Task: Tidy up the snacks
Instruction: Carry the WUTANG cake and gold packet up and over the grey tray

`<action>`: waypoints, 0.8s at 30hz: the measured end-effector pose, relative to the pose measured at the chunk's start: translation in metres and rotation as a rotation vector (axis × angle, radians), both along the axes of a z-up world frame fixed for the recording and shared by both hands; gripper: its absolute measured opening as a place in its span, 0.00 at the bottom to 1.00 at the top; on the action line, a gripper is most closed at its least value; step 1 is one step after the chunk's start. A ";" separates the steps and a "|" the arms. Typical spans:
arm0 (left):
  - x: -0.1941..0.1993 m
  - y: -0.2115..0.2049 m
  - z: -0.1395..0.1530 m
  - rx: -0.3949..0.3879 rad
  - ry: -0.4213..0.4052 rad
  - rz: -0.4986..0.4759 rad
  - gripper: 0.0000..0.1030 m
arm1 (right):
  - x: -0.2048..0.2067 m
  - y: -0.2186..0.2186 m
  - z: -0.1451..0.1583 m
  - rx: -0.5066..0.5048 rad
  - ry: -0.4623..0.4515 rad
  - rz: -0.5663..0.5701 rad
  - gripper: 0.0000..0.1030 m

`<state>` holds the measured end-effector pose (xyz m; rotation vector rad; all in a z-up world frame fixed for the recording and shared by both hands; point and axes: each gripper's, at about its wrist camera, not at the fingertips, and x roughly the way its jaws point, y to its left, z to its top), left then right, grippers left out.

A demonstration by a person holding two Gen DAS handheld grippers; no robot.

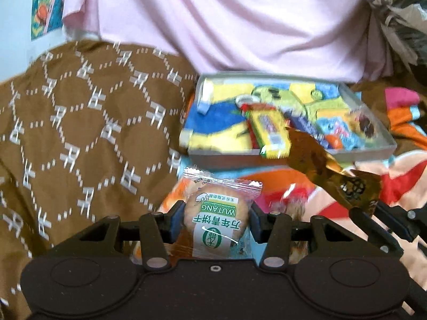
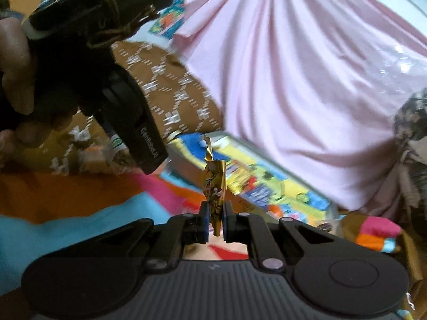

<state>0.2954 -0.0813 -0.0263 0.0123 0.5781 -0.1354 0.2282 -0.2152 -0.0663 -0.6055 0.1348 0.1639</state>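
My left gripper (image 1: 216, 220) is shut on a clear-wrapped round biscuit packet (image 1: 217, 218) with a green and white label, held above the colourful bedding. My right gripper (image 2: 215, 220) is shut on a crumpled gold foil snack wrapper (image 2: 214, 184); the wrapper also shows in the left wrist view (image 1: 317, 162), reaching toward the tray from the right gripper (image 1: 373, 213) at lower right. A shallow grey tray (image 1: 293, 157) lined with a bright cartoon cloth holds a yellow-green snack bar (image 1: 269, 130) and other small packets. The tray also shows in the right wrist view (image 2: 240, 144).
A brown cloth with a white pattern (image 1: 80, 133) lies left of the tray. A pink sheet (image 1: 240, 26) hangs behind it. Orange, blue and red bedding (image 2: 66, 208) lies under both grippers. The person's hand and left gripper body (image 2: 80, 53) fill the right wrist view's upper left.
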 end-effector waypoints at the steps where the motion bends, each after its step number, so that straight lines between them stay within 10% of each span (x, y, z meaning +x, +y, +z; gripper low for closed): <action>1: 0.002 -0.003 0.005 -0.003 -0.012 0.000 0.49 | 0.002 -0.003 0.003 0.013 -0.014 -0.013 0.10; 24: 0.110 -0.061 0.024 -0.024 -0.127 0.118 0.50 | 0.088 -0.068 0.020 0.267 -0.067 -0.257 0.11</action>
